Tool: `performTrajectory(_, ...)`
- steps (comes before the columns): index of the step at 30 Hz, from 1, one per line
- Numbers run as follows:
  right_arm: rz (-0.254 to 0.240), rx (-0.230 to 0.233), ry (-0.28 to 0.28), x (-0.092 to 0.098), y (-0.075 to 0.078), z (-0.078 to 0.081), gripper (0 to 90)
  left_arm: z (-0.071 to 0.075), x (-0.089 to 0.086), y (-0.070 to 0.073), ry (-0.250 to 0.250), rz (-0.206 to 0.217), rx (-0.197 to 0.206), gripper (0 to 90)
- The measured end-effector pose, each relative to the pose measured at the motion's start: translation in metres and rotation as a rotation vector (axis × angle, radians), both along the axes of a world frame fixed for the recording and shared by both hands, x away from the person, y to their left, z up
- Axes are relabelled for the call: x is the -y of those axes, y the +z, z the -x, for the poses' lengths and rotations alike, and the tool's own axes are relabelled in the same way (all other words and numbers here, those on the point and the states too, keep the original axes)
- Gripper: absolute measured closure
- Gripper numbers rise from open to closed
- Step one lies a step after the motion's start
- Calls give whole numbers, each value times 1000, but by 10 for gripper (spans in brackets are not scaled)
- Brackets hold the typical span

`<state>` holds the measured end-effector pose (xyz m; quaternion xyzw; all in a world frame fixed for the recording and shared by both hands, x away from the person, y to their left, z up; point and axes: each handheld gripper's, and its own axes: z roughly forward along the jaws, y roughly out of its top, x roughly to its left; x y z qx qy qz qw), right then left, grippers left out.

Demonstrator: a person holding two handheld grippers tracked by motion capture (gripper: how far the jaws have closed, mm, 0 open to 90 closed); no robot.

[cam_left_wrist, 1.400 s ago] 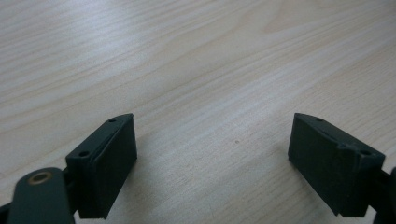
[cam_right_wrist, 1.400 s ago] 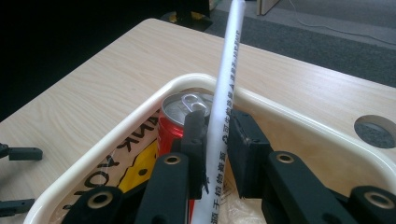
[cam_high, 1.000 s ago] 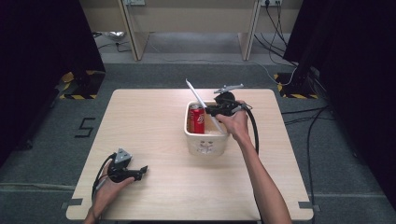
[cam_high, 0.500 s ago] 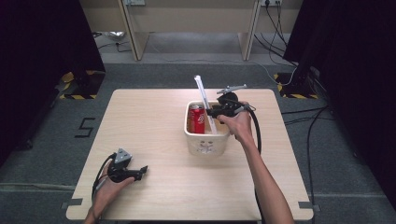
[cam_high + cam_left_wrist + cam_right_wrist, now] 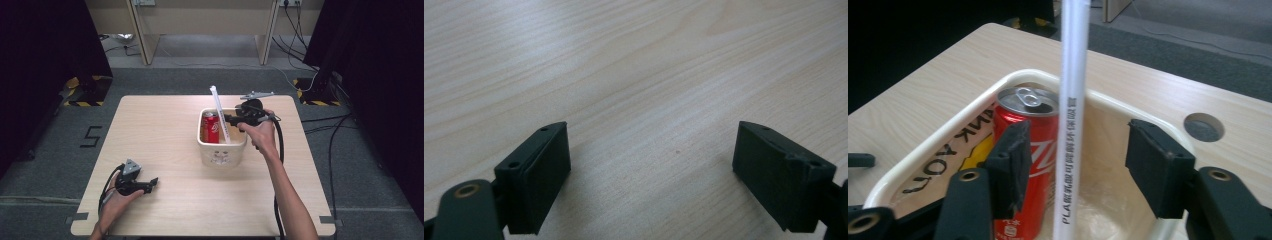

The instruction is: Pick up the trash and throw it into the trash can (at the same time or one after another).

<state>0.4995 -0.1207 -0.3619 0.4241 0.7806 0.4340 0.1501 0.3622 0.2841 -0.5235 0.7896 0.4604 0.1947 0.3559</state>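
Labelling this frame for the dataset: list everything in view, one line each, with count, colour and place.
table: 1, light wood, centre of the high view
tub: 1, cream, right of the table's middle
can: 1, red, upright in the tub's left side
wrapped straw: 1, white with printed text, standing tilted in the tub beside the can, between the right gripper's fingers without touching them
hole: 1, round, in the tabletop beyond the tub
floor marker: 1, black, on the grey carpet left of the table
left gripper: 1, black, near the table's front left, open over bare wood
right gripper: 1, black, over the tub's right rim, jaws just opened
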Motion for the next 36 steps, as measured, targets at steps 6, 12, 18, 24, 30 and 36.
performTrajectory(6,34,48,-43,9,5,6,338,0,0,0,0,0,0,146)
performTrajectory(12,-2,21,-93,21,4,11,218,0,0,0,1,1,2,146)
performTrajectory(18,-8,36,-119,36,-2,15,241,0,0,0,1,1,1,146)
performTrajectory(24,-24,44,-149,49,-6,20,221,0,0,0,1,1,2,146)
performTrajectory(30,-29,54,-159,59,-9,27,221,0,0,0,1,0,2,146)
performTrajectory(36,-40,59,-169,68,-12,31,220,0,0,0,1,1,2,146)
